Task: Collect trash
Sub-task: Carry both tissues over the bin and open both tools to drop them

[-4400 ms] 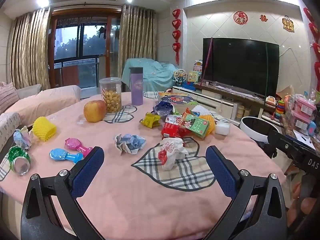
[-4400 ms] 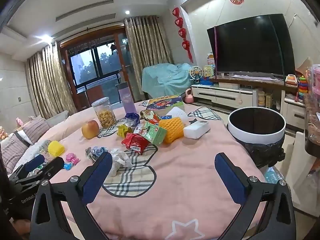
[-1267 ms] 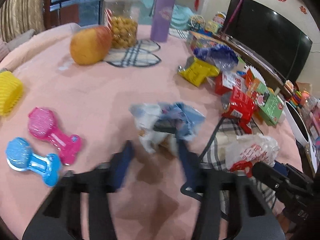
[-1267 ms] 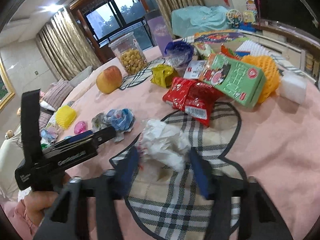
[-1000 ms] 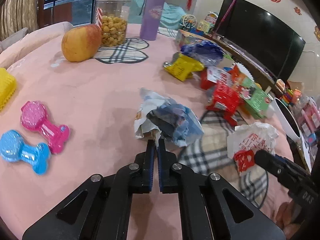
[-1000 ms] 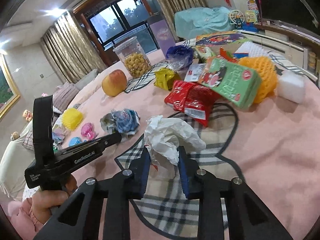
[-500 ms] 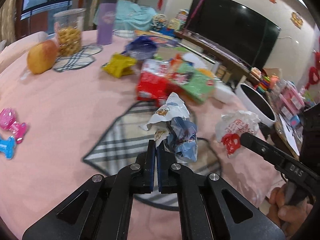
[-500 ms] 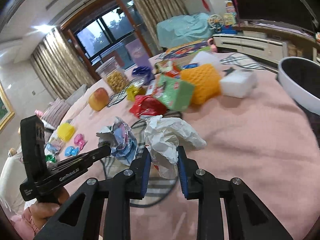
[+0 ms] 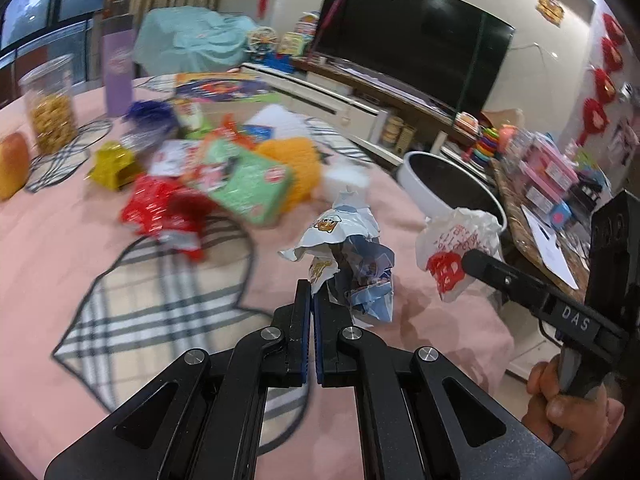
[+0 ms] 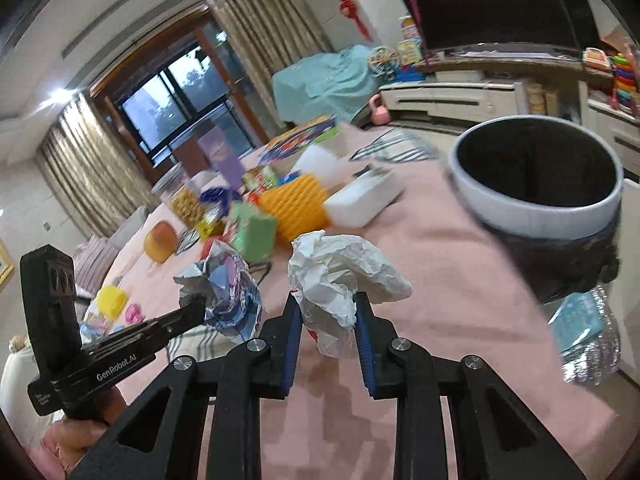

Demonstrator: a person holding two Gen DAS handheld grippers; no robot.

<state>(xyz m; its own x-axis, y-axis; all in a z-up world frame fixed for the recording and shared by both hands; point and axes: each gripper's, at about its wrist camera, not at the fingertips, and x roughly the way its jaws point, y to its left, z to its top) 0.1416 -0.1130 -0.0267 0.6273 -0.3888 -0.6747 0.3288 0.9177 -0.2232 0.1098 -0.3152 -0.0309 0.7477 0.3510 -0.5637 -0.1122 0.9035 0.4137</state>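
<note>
Living-room surroundings are seen behind everything: a dark television [image 9: 412, 36] on the far wall at about 1 o'clock in the left wrist view, curtains [image 10: 260, 20] and a window at 11 o'clock in the right wrist view. Most of both views is filled by the round worktop [image 9: 60, 248], which is covered in pink cloth with plaid patches. A white-rimmed trash bin [image 10: 536, 212] with a dark liner is stood just beyond the worktop edge, at 2 o'clock in the right wrist view. A cluster of packaging is spread across the far part of the worktop: a green box [image 9: 244, 184], an orange foam net [image 10: 296, 208], a red wrapper [image 9: 168, 208], a white block [image 10: 360, 196], a jar of snacks [image 9: 50, 112] and an apple [image 10: 160, 240].

The right claw [image 10: 326, 316] is partly closed, and a crumpled white bag [image 10: 340, 276] with red print is pinched between its blue pads, held above the cloth at 12 o'clock of the claw. The left claw [image 9: 312, 300] is pressed together, with a crumpled blue and white wrapper [image 9: 352, 256] caught at its tips and lifted off the worktop. Each handle is gripped by a hand [image 9: 568, 404] at the frame edge.
</note>
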